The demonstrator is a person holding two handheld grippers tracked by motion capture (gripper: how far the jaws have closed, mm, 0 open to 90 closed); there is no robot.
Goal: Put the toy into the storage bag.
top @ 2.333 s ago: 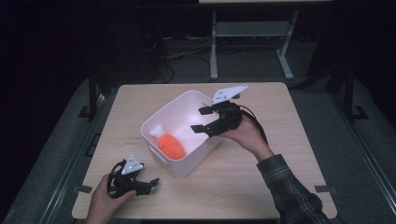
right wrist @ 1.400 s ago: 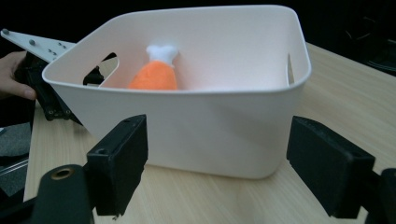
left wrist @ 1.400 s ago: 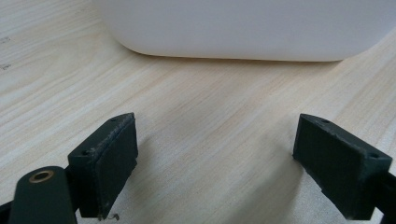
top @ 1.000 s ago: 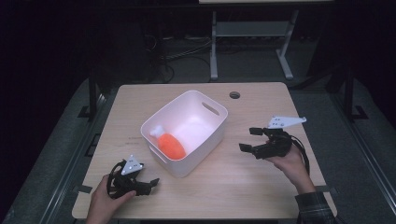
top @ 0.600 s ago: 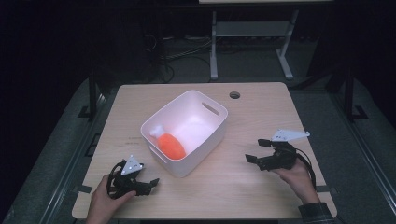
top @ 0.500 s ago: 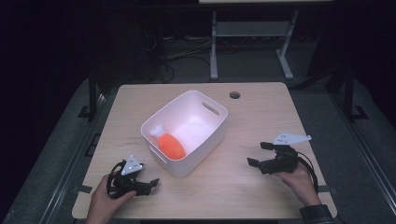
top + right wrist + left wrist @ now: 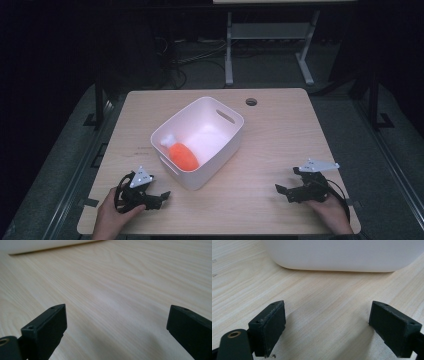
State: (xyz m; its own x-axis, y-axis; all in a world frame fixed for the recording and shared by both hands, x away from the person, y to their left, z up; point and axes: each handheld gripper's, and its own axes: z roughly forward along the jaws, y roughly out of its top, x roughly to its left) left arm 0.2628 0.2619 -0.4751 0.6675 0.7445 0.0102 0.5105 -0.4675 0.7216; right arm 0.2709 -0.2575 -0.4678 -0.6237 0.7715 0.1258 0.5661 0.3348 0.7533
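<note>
We see the orange toy (image 7: 183, 155) lying inside the white tub (image 7: 227, 137) mid-tabletop (image 7: 280, 130), so the drop looks done. Our right tongs (image 7: 288, 187) have just been opening, nothing between them; our left tongs (image 7: 159, 196) rest wide and empty near the tub. Next, we judge, both simply park.

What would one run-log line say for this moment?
left gripper: open, empty | right gripper: open, empty, jaws just opened wider | orange toy: in white bin

No legible text, label or number; only faint unreadable marks on the wooden table (image 7: 280, 130)
</note>
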